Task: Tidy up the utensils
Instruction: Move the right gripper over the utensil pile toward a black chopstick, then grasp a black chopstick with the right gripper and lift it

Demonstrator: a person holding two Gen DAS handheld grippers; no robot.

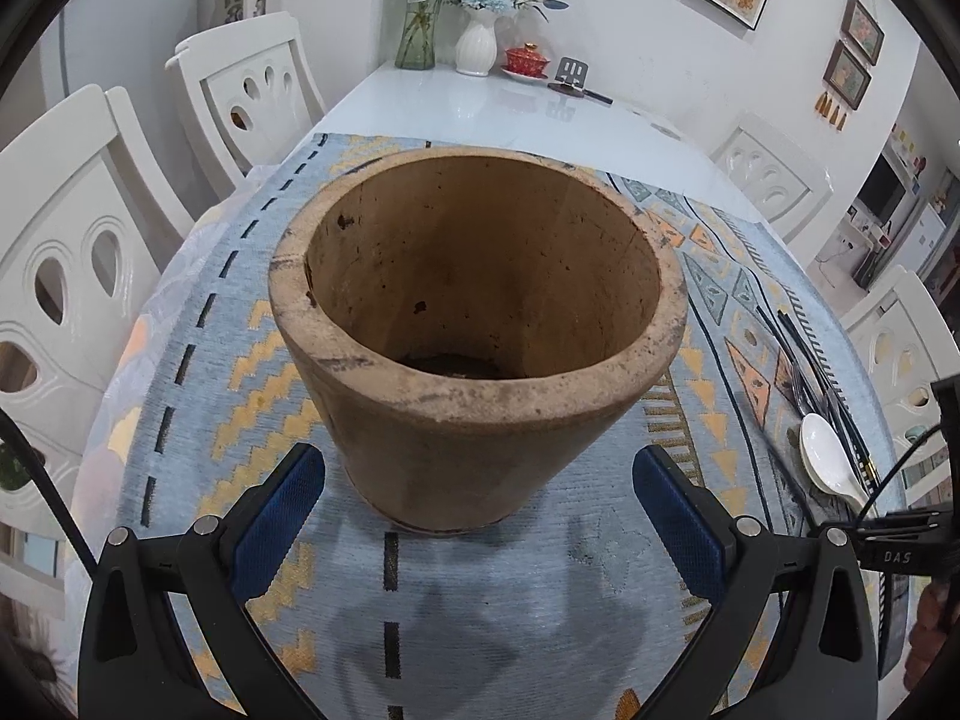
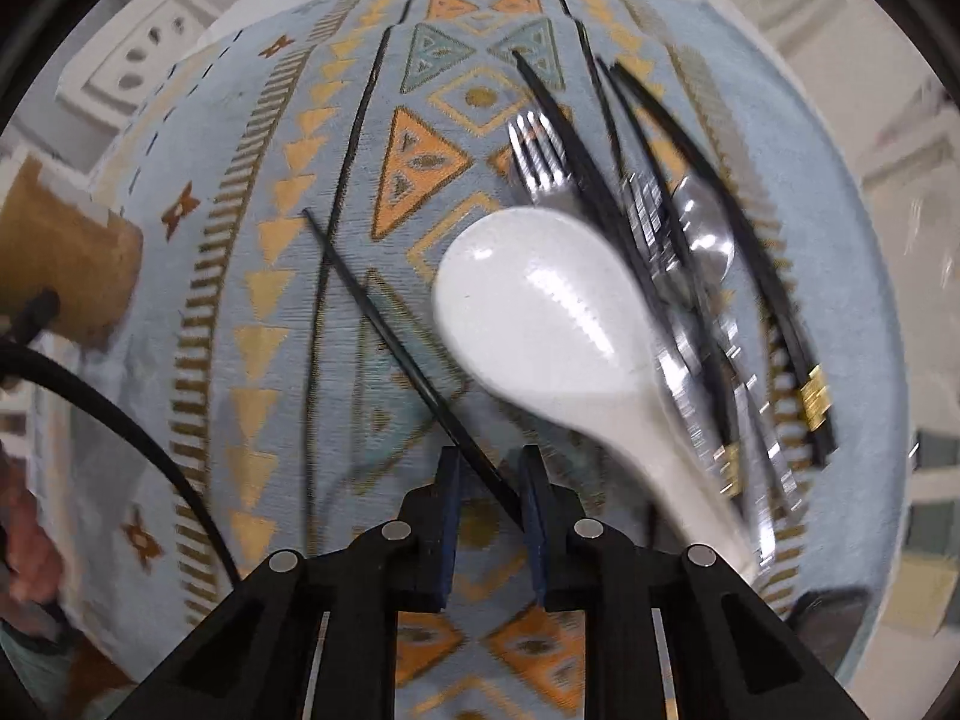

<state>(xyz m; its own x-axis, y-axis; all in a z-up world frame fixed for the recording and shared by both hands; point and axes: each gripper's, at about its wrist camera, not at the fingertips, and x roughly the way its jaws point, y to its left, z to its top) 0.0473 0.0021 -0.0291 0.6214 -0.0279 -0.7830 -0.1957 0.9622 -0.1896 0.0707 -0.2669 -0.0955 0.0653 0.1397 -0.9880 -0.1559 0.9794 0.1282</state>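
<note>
An empty brown clay pot [image 1: 474, 312] stands upright on the patterned cloth. My left gripper [image 1: 480, 480] is open, its blue pads [image 1: 282, 510] on either side of the pot's base and clear of it. In the right wrist view a single black chopstick [image 2: 384, 324] lies slantwise across the cloth, its near end between the pads of my right gripper [image 2: 489, 474], which has closed on it. Just to the right lie a white ceramic spoon [image 2: 546, 324], a metal fork [image 2: 537, 156], a metal spoon [image 2: 708, 228] and more black chopsticks [image 2: 750, 276] in a loose pile.
The blue and orange patterned cloth [image 1: 198, 360] covers the near end of a white table. Vases with flowers [image 1: 477, 42], a red lidded cup [image 1: 528, 60] and a small stand sit at the far end. White chairs [image 1: 72, 252] line both sides. The pot [image 2: 60, 252] is left of the utensils.
</note>
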